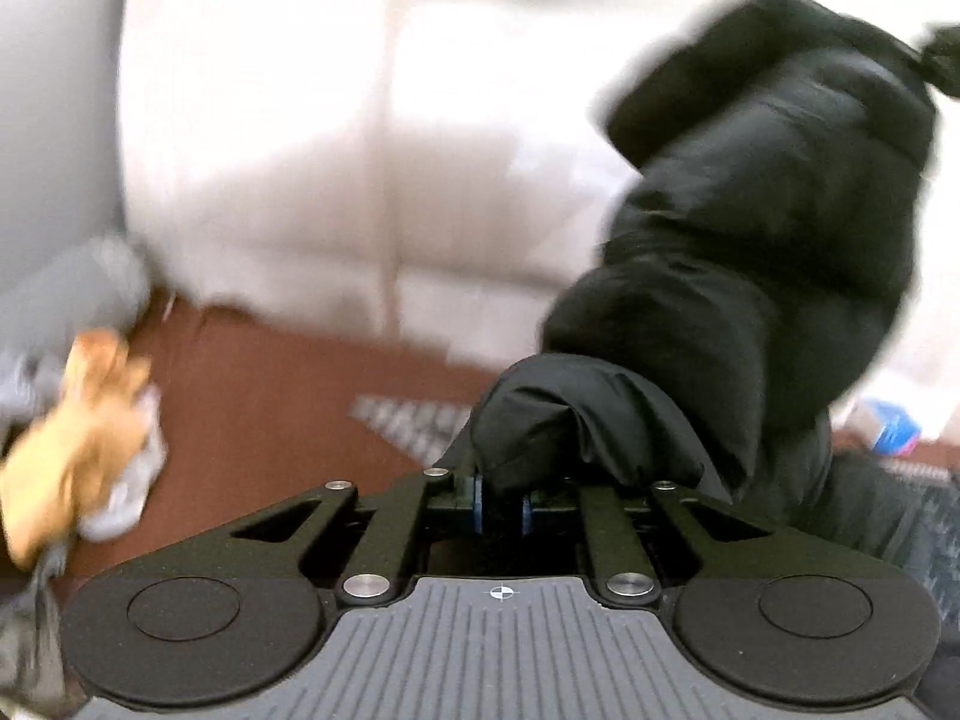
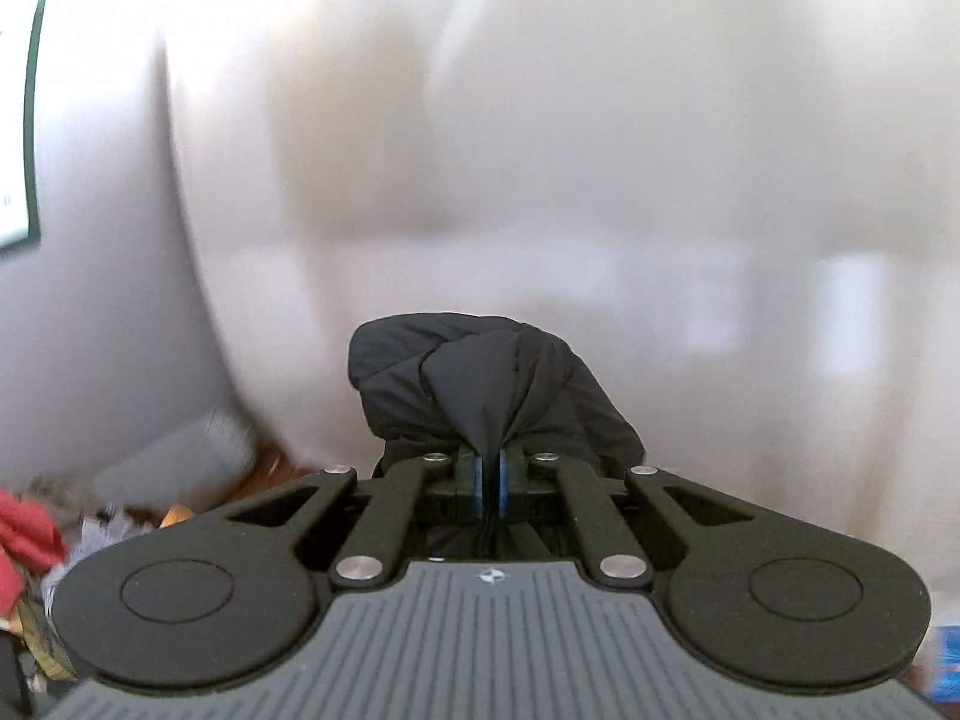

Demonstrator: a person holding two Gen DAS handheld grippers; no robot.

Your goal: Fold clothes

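So there's one puffy black quilted jacket (image 1: 750,228) and two claws on it. The left gripper (image 1: 503,504) is clamped on a fold of its fabric, and the right gripper (image 2: 492,480) is pinched tight on another bunched-up bit. The jacket hangs up off the reddish-brown floor (image 1: 270,408), with one blurry heap of orange and grey clothes (image 1: 90,438) at the floor's left edge.

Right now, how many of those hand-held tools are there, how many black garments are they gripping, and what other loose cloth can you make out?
Tools: 2, the left tool and right tool, both clamped shut.
Black garment: 1.
Orange cloth: 1.
Red cloth: 1.
Total: 5. The rest of the pile is too blurred to count.
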